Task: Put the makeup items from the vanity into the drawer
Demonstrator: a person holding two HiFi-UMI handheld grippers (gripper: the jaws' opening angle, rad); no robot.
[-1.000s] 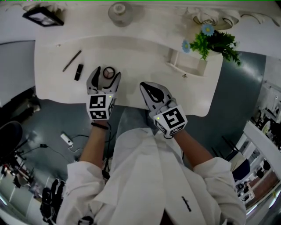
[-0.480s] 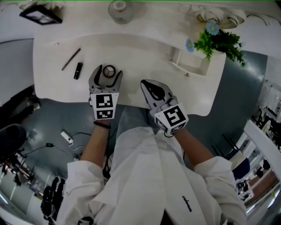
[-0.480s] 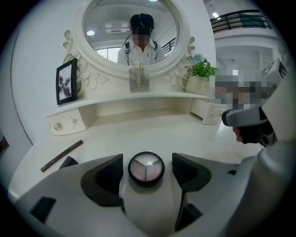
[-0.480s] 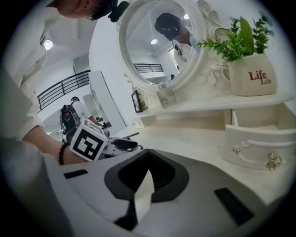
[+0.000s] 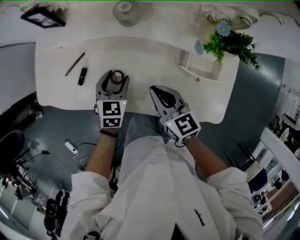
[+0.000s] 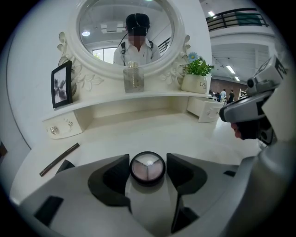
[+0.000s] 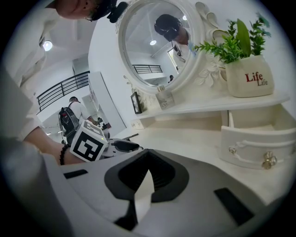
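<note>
A round compact (image 5: 116, 77) (image 6: 147, 168) with pink powder lies on the white vanity (image 5: 154, 56). My left gripper (image 5: 114, 77) (image 6: 147, 169) straddles it; its jaws have just been closing, and both pads now meet the compact's sides. A brown pencil (image 5: 76, 64) (image 6: 59, 159) and a black tube (image 5: 83, 76) lie to the left of it. My right gripper (image 5: 153, 90) (image 7: 147, 156) hovers over the vanity's front edge, shut with nothing in it. The small open drawer (image 5: 202, 65) (image 7: 256, 139) is at the right.
A potted plant (image 5: 229, 44) (image 7: 249, 69) stands on the shelf above the drawer. A glass bottle (image 5: 125, 11) (image 6: 133, 78) and a picture frame (image 5: 44, 18) (image 6: 61, 85) sit on the back shelf below the oval mirror (image 6: 129, 32).
The left jaws have narrowed onto the compact, and the left gripper has rolled slightly. The right gripper has not moved.
</note>
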